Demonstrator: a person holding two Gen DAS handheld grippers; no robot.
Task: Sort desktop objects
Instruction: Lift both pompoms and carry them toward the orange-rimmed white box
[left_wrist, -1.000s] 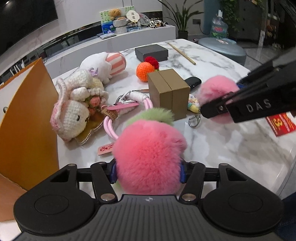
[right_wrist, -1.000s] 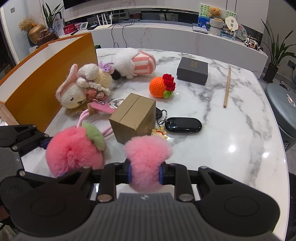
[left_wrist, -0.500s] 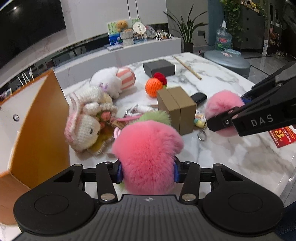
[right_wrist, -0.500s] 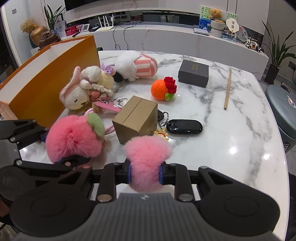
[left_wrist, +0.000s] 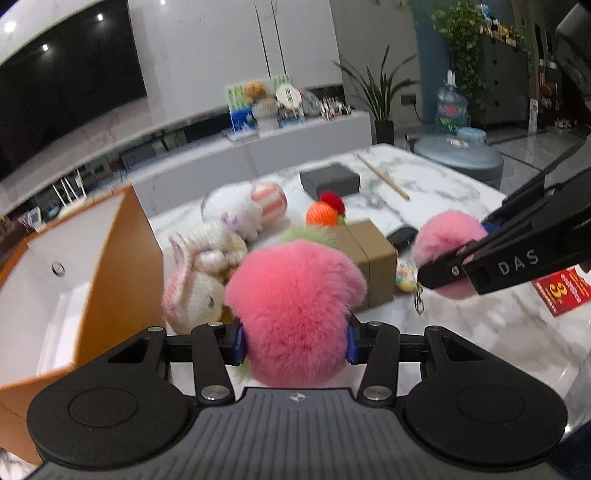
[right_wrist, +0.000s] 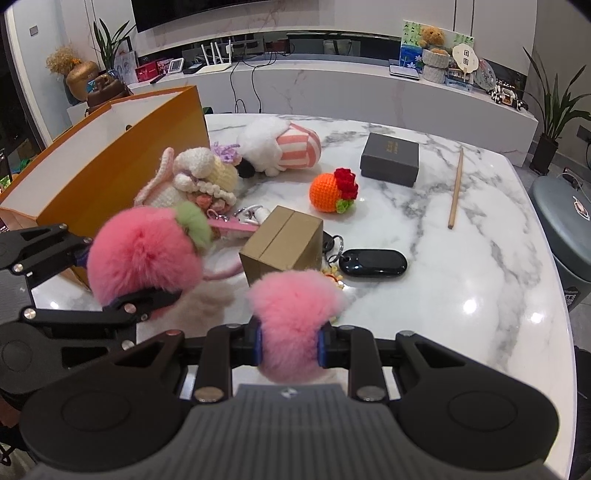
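My left gripper (left_wrist: 293, 341) is shut on a big pink fluffy peach pompom with a green leaf (left_wrist: 295, 299), held above the marble table; it also shows in the right wrist view (right_wrist: 144, 254). My right gripper (right_wrist: 290, 349) is shut on a smaller light pink pompom (right_wrist: 291, 306), seen at the right in the left wrist view (left_wrist: 448, 240), with a keyring hanging below. An open orange box (left_wrist: 122, 266) with a white inside stands at the left (right_wrist: 118, 166).
On the table (right_wrist: 480, 280) lie a crochet bunny (right_wrist: 184, 184), a white and striped plush (right_wrist: 280, 146), an orange crochet ball (right_wrist: 330, 190), a tan carton (right_wrist: 282, 243), a black key fob (right_wrist: 373, 261), a dark box (right_wrist: 390, 158) and a wooden stick (right_wrist: 455, 186).
Both grippers have lifted their pompoms off the table. The left gripper has risen and tilted up, closer to the orange box.
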